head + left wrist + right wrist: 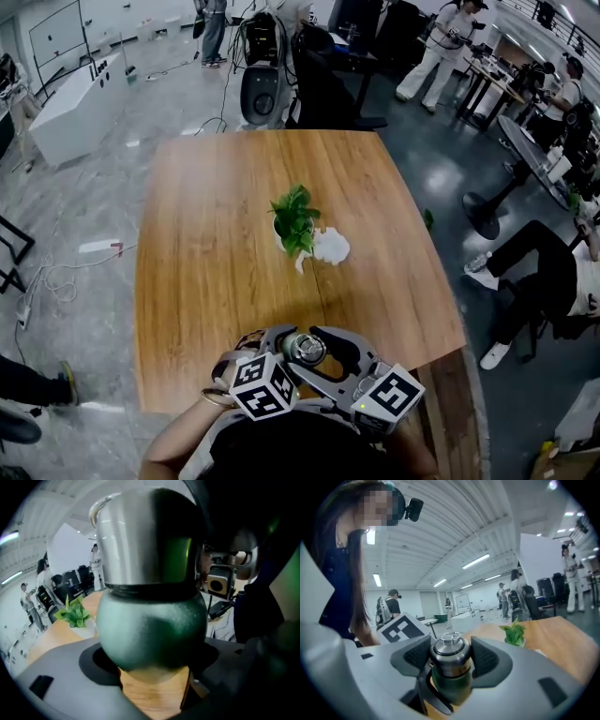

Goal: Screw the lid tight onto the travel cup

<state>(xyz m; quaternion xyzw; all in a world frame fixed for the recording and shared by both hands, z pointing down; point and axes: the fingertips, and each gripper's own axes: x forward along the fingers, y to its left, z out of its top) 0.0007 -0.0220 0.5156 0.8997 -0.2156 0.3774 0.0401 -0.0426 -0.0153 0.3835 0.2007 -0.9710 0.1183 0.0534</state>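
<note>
While the left gripper (152,670) pinches the dark green, round-bodied metal travel cup (152,630) at its belly, the right gripper (450,660) has its black pads pressed on either side of the brushed-steel lid (449,649) seated on the cup's neck. Tightening looks to be the step in hand. The next move calls for the right gripper to twist about the cup's axis while the left holds firm. Both hang at the near edge of the wooden table (206,234), close to the person's body. The small leafy potted plant (294,223) stands well apart, leaving open room ahead.
</note>
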